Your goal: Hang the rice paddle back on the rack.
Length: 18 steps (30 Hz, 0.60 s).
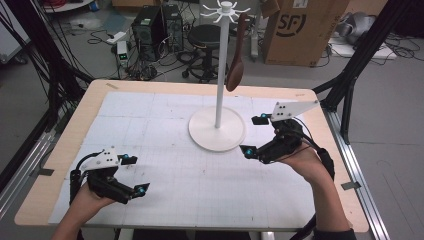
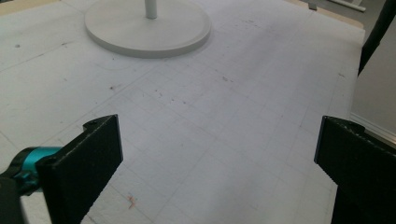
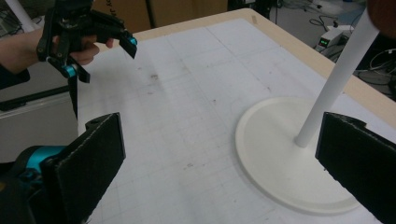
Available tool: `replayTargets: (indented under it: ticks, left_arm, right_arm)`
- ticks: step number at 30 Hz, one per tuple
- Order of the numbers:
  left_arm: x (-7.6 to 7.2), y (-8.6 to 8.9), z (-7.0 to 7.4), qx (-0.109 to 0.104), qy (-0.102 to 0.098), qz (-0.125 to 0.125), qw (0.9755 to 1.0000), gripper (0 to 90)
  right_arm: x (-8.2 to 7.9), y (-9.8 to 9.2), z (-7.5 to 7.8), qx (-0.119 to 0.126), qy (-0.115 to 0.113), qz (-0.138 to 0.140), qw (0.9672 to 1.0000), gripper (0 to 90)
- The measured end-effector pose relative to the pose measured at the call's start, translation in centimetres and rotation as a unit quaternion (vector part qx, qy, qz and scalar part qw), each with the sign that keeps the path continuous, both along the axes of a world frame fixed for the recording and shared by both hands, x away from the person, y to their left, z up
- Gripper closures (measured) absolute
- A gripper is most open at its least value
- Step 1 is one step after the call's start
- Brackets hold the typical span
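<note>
A white hanging stand rests on a round base (image 1: 216, 131) at the middle-far part of the table, its pole (image 1: 220, 65) rising to a crown of hooks (image 1: 225, 10). A brown wooden spoon (image 1: 235, 65) hangs from one hook, bowl down. My right gripper (image 1: 253, 135) is open just right of the base, with nothing between its jaws. In the right gripper view the base (image 3: 280, 163) and pole (image 3: 336, 79) lie just ahead. My left gripper (image 1: 136, 174) is open and empty at the near left, and it faces the base (image 2: 147, 28) from far off.
A white gridded mat (image 1: 200, 165) covers the wooden table (image 1: 65, 150). Behind the table stand a cardboard box (image 1: 305, 30), a black stool (image 1: 205, 37) and computer towers (image 1: 157, 27) amid cables. Black frame legs (image 1: 350, 85) flank the right edge.
</note>
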<state>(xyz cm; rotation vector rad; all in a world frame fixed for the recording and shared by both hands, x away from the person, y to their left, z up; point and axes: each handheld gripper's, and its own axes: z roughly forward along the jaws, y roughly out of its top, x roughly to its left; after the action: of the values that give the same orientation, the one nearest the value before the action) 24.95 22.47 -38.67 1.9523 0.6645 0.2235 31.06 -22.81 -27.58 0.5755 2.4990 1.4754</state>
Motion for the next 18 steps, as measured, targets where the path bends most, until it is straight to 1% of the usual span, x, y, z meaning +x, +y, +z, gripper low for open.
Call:
replayTargets:
  ticks: [2,5,7,10,12,14,18]
  left_arm:
    - [0.0,0.1,0.0,-0.001,-0.001,0.000,1.0000,1.7]
    - [0.0,0.2,0.1,-0.004,-0.003,0.000,1.0000,1.6]
    - [0.1,0.2,0.1,-0.008,-0.002,-0.001,1.0000,1.7]
    - [0.1,0.2,0.1,-0.013,-0.003,-0.003,0.9999,1.7]
    - [0.2,0.2,0.1,-0.014,-0.002,-0.002,0.9999,1.6]
    - [0.3,0.2,0.1,-0.015,-0.002,-0.002,0.9999,1.6]
    - [0.4,0.2,0.1,-0.017,0.001,-0.003,0.9999,1.7]
  right_arm:
    - [-0.3,-0.2,-0.7,0.003,0.005,0.000,1.0000,0.3]
    - [-0.6,-0.3,-1.6,0.006,0.005,0.003,1.0000,0.3]
    - [-0.8,-0.4,-2.1,0.002,0.003,0.000,1.0000,0.3]
    - [-1.1,-0.5,-3.0,0.004,0.008,0.000,1.0000,0.3]
    - [-1.3,-0.5,-3.6,-0.001,0.012,-0.004,0.9999,0.3]
    - [-1.5,-0.7,-4.1,0.000,0.005,-0.005,1.0000,0.3]
    - [-1.9,-0.9,-5.1,0.005,0.005,-0.010,0.9999,0.3]
